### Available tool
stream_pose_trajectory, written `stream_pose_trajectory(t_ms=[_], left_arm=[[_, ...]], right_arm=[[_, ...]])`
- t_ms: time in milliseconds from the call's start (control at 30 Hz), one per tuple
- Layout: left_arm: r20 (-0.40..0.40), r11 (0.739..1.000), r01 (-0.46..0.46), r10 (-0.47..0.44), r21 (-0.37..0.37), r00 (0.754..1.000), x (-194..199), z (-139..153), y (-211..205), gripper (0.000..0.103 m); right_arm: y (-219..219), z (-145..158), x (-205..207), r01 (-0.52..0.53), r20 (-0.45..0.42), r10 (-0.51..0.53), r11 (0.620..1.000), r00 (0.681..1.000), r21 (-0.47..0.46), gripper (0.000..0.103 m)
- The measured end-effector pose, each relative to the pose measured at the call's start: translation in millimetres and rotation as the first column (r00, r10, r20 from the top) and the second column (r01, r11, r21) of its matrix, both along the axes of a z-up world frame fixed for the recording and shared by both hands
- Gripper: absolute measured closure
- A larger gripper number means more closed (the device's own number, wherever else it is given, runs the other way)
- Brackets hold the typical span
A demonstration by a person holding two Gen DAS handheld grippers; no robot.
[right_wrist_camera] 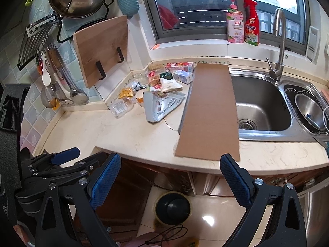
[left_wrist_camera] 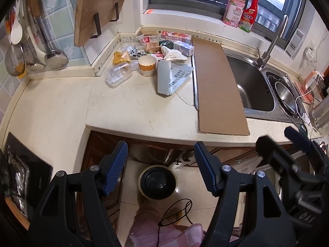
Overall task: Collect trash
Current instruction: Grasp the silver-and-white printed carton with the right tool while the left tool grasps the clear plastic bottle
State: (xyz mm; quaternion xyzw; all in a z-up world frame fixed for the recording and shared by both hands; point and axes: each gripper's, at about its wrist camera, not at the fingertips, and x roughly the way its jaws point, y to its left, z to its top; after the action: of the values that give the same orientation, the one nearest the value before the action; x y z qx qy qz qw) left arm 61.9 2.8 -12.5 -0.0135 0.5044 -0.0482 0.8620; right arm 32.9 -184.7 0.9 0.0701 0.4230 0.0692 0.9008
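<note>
A heap of trash lies in the counter's back corner: a paper cup (left_wrist_camera: 146,65) (right_wrist_camera: 140,98), a clear plastic bottle (left_wrist_camera: 119,75) (right_wrist_camera: 122,107), a yellow packet (left_wrist_camera: 121,57), a grey mailer bag (left_wrist_camera: 172,76) (right_wrist_camera: 159,108), crumpled tissue (left_wrist_camera: 172,54) and small cartons (left_wrist_camera: 184,48) (right_wrist_camera: 183,76). A long cardboard strip (left_wrist_camera: 218,86) (right_wrist_camera: 209,113) covers the sink's left edge. A black bin (left_wrist_camera: 158,182) (right_wrist_camera: 172,207) stands on the floor below. My left gripper (left_wrist_camera: 160,145) (right_wrist_camera: 84,156) hangs open and empty above the bin. My right gripper (right_wrist_camera: 170,157) (left_wrist_camera: 276,139) is beside it, open and empty too.
A steel sink (right_wrist_camera: 261,103) with a faucet (right_wrist_camera: 280,41) lies to the right, with a strainer bowl (right_wrist_camera: 308,109) beyond it. A cutting board (right_wrist_camera: 102,49) and ladles (left_wrist_camera: 53,55) hang on the left wall. A black stove top (left_wrist_camera: 24,170) is at the near left. Two bottles (right_wrist_camera: 242,22) stand on the sill.
</note>
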Motion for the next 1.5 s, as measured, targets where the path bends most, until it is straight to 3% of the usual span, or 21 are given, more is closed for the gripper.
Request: stream_pose_trajectory(t_ms=[167, 367, 667, 900, 1233, 1367, 1500], left_arm=[[-0.021, 0.999, -0.043, 0.043, -0.033, 0.999, 41.7, 2.6, 36.1, 0.038], [-0.02, 0.996, -0.094, 0.093, -0.013, 0.995, 105.6, -12.6, 86.5, 0.038], [-0.017, 0.996, -0.037, 0.039, 0.077, 0.999, 205.6, -63.4, 118.5, 0.038], [-0.051, 0.989, 0.064, -0.058, 0.13, 0.997, 252.7, -102.7, 117.0, 0.038], [-0.105, 0.957, 0.207, -0.189, 0.201, 0.976, 293.1, -136.1, 98.4, 0.038], [-0.145, 0.945, 0.234, -0.205, 0.227, 0.968, 306.5, -149.3, 89.2, 0.038], [-0.193, 0.95, 0.244, -0.206, 0.195, 0.959, 316.7, -161.0, 86.2, 0.038]], right_arm=[[8.9, 8.3, 36.3, 0.003, 0.0, -0.003, 1.0, 1.0, 0.013, 0.004], [25.0, 5.1, 96.3, 0.012, -0.015, -0.012, 1.0, 1.0, 0.009, 0.006], [77.7, -45.1, 205.0, -0.017, -0.072, 0.015, 0.999, 0.997, -0.028, 0.019], [118.8, -105.1, 276.6, -0.041, -0.135, 0.035, 0.998, 0.99, -0.042, 0.025], [143.6, -154.5, 319.1, -0.047, -0.176, 0.035, 0.997, 0.984, -0.061, 0.032], [146.4, -169.4, 328.4, -0.045, -0.204, 0.031, 0.997, 0.978, -0.066, 0.044], [144.2, -179.6, 333.7, -0.041, -0.236, 0.026, 0.997, 0.971, -0.059, 0.052]])
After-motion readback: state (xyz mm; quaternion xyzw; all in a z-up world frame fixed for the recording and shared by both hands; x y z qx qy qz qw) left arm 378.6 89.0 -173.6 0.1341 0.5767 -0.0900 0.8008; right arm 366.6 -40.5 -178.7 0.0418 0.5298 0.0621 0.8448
